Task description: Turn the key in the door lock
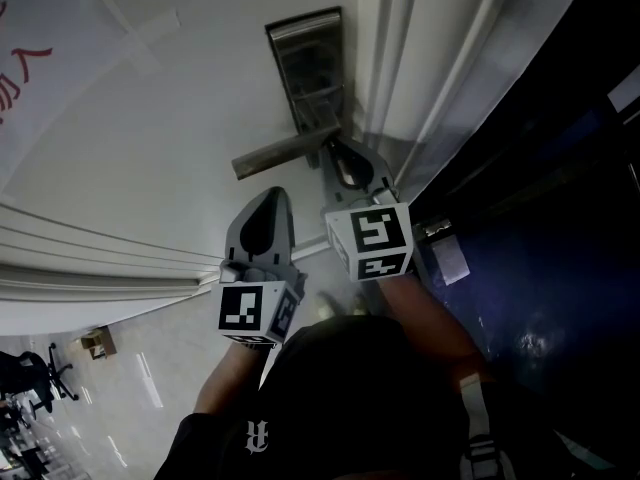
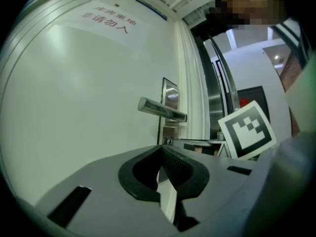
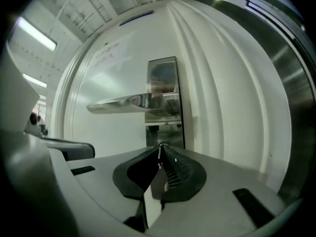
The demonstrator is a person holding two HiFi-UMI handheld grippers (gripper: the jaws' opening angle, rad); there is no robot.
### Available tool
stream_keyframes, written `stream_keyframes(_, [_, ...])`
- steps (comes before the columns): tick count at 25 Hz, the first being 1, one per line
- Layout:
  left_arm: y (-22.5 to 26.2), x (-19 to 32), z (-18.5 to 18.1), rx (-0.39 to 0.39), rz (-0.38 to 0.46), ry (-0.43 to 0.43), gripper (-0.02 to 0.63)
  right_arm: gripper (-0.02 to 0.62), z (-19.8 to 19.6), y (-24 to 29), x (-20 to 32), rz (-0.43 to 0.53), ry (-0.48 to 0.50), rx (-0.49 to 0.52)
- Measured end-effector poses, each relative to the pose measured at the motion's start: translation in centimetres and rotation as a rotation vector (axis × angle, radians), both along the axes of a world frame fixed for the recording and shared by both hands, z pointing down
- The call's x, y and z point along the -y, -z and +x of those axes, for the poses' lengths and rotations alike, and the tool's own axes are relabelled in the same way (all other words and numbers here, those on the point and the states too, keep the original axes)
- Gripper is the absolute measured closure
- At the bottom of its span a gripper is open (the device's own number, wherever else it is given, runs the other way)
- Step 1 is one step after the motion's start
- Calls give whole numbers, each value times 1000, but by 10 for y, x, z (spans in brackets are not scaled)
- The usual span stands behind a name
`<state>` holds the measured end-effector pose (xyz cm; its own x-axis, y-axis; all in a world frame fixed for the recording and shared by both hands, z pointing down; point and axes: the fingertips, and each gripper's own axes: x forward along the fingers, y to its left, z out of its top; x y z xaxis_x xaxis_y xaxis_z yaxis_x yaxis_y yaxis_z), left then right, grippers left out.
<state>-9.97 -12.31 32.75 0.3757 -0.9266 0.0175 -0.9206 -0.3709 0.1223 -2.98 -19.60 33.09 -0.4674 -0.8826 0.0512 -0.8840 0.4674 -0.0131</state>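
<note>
The person's head [image 1: 345, 388] fills the 6 o'clock edge of the head view. The left gripper [image 1: 270, 200] hangs just off the white door [image 1: 150, 138], at 7 o'clock from the lever handle [image 1: 285, 154]. Its fingers are clenched tip to tip with nothing between them. The right gripper [image 1: 338, 150] is at the steel lock plate [image 1: 308, 63], at 6 o'clock of the handle. Its fingers are clenched on the key [image 3: 159, 156], which shows only as a thin metal sliver at their tips, against the plate's lower part. A paper notice [image 2: 111, 21] with red print sits at 11 o'clock on the door.
</note>
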Motion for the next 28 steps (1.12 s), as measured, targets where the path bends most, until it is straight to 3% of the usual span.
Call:
stream_keyframes(5, [0, -2, -1, 3, 2, -1, 600, 568, 5, -1, 3, -167, 81, 375])
stream_keyframes(13, [0, -4, -1, 11, 4, 0, 600, 568, 10, -4, 6, -377, 135, 844])
stream_keyframes(17, [0, -5, 1, 16, -3, -5, 600, 569, 12, -19, 6, -535, 178, 1113])
stream_keyframes(22, [-2, -4, 2, 30, 1, -15, 600, 569, 9, -20, 7, -659, 290, 1442])
stream_keyframes(25, [-1, -3, 4, 21, -12, -11, 600, 569, 8, -20, 7, -704, 328, 1575])
stream_keyframes(28, [-2, -2, 4, 19, -16, -13, 600, 569, 8, -20, 7, -710, 335, 1599])
